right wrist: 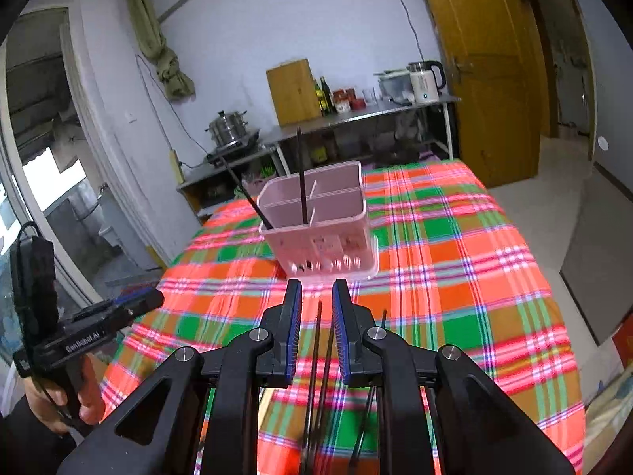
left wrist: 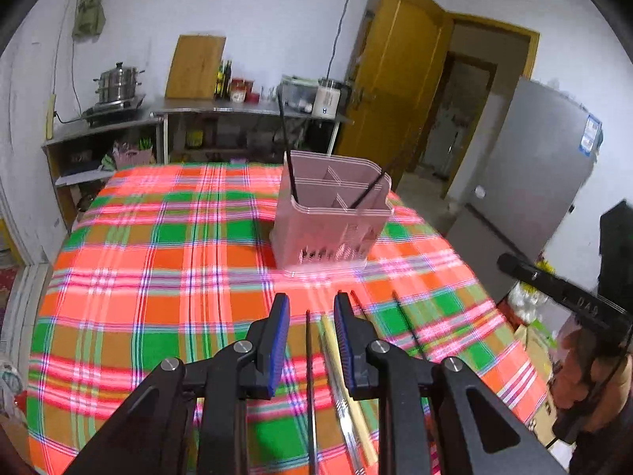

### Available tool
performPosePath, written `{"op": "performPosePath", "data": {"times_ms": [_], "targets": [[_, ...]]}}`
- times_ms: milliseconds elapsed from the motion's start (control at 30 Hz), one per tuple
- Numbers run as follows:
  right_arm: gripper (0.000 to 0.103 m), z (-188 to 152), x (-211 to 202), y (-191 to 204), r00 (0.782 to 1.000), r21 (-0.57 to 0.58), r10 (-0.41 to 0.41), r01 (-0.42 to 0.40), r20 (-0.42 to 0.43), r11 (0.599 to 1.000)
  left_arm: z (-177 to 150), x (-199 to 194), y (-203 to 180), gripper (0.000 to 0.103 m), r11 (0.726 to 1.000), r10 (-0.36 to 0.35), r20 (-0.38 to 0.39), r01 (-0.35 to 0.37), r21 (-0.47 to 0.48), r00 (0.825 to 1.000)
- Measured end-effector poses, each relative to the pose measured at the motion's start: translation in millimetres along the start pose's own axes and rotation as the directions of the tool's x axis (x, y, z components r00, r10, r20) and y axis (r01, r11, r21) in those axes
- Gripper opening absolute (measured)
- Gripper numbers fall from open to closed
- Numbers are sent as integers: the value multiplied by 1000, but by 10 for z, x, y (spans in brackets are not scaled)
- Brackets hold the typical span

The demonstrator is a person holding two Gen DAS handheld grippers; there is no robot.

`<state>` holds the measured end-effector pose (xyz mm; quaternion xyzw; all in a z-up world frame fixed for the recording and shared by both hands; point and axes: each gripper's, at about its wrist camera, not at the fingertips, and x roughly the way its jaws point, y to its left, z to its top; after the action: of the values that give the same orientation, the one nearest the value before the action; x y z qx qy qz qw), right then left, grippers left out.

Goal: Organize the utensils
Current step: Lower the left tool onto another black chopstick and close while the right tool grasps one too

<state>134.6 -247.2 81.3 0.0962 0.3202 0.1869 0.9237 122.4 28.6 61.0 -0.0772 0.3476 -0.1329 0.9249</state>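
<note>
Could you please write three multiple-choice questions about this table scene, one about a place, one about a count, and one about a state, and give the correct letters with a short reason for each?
1. Where does the pink utensil holder stand?
A. on the plaid tablecloth
B. on the floor
C. on the steel counter

2. How many dark chopsticks stand in the holder?
A. none
B. two
C. five

3. What do the left gripper fingers hold?
A. a spoon
B. nothing; they are apart above loose chopsticks
C. the holder

Answers:
1 A, the holder's base rests on the cloth.
2 B, one leans at each end.
3 B, a clear gap shows between the pads, and the chopsticks lie on the cloth.
</note>
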Motion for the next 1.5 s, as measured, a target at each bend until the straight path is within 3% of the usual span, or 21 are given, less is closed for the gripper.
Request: {"op": "performPosePath", "data": {"times_ms": [367,733,1033,1267,1400,1500], "targets": [[16,-240,256,-63,996,11,12,-11,-86,1000,-291,500,37,23,1000,12,-138,-11,8,990],[15,-431,718,-95,980,-9,5,-7,-199,1000,-484,1083,48,23,1000,18,-254,-15,14,967],[14,-536,1155,-142,955,-26,-9,1,-295,1000,-497,1334,63,23,1000,12,-293,-6,20,956],[14,-584,1426,-151,938,-36,-26,14,-345,999,-485,1386,41,23,998,41,-277,-27,53,960],[14,-581,1523,-148,932,-43,-34,20,-361,999,-482,1381,64,13,997,67,-269,-56,50,961],[14,-567,1577,-146,928,-47,-40,24,-371,999,-455,1387,139,13,997,79,-268,-74,30,960]]}}
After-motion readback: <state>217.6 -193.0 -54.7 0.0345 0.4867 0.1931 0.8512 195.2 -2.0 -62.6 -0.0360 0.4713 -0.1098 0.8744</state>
